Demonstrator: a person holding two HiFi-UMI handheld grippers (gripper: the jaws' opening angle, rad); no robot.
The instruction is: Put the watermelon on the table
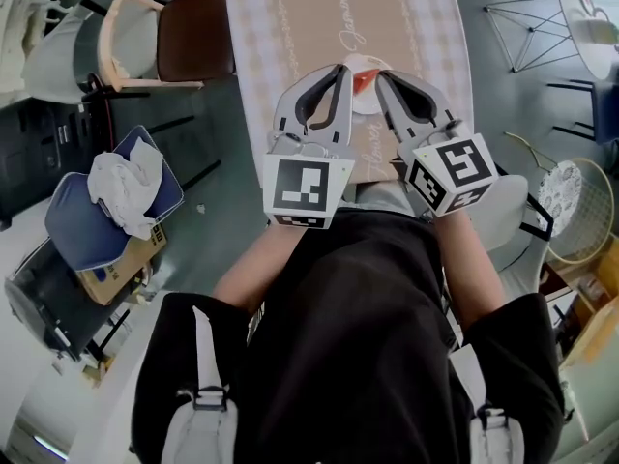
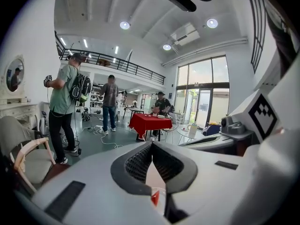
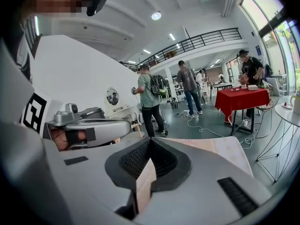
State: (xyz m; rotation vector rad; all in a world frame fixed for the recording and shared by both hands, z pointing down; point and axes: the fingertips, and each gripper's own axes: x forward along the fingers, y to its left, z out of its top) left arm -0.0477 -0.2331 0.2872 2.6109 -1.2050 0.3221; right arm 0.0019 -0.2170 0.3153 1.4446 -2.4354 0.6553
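Observation:
A red watermelon slice (image 1: 361, 81) lies on a small white plate (image 1: 367, 103) on the table with the tan checked cloth (image 1: 290, 27). My two grippers are held side by side close to my body, tips over the table's near edge on either side of the plate. The left gripper (image 1: 342, 69) is shut with nothing in it; in the left gripper view a red bit of watermelon (image 2: 155, 198) shows through the gap behind its closed tips. The right gripper (image 1: 380, 76) is also shut and empty, and only cloth (image 3: 144, 182) shows between its jaws.
A brown chair (image 1: 193, 35) and a wooden-armed chair (image 1: 131, 37) stand left of the table. A blue seat with white cloth (image 1: 116, 196) is at the near left, a wire chair (image 1: 532, 22) at the far right. Several people and a red table (image 3: 243, 100) stand farther off.

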